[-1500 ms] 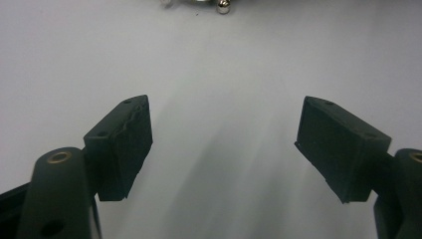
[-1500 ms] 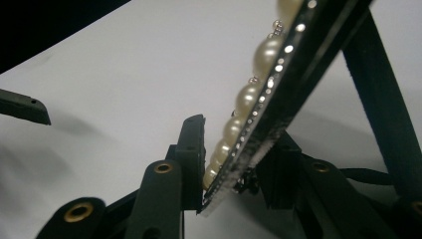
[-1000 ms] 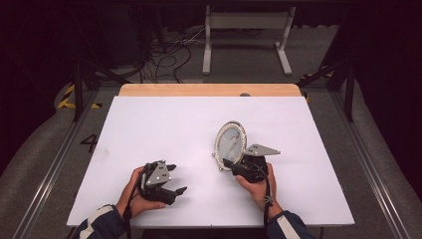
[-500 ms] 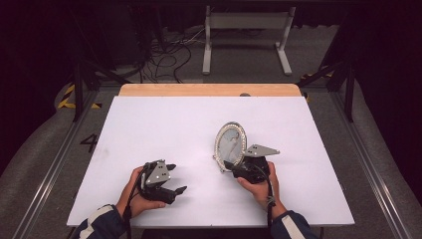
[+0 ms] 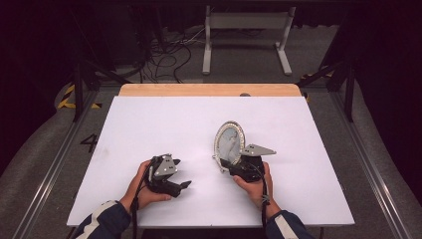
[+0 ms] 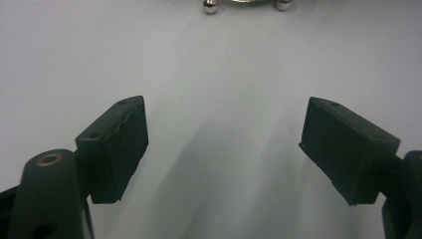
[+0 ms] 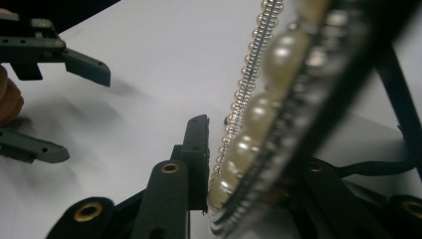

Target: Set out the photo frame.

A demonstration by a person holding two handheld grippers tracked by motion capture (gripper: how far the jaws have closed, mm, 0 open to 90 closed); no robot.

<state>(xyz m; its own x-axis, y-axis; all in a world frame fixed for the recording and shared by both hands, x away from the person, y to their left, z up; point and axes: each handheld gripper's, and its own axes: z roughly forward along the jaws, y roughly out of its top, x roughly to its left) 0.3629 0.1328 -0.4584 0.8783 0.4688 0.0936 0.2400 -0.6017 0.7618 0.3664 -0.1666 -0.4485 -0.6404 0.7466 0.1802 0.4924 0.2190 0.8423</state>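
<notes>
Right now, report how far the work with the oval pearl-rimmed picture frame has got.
Done: the oval pearl-rimmed picture frame stands upright on the white table. In hand: the right gripper sits at the frame's lower edge; its jaws have just been closing, with the pearl rim between them and one pad right against it. Left, probably: moving or setting the frame. The left gripper is open and holds nothing.

the right tool (image 7: 239,164) hides the pearl frame's (image 7: 278,99) lower rim (its close edge blurs).
</notes>
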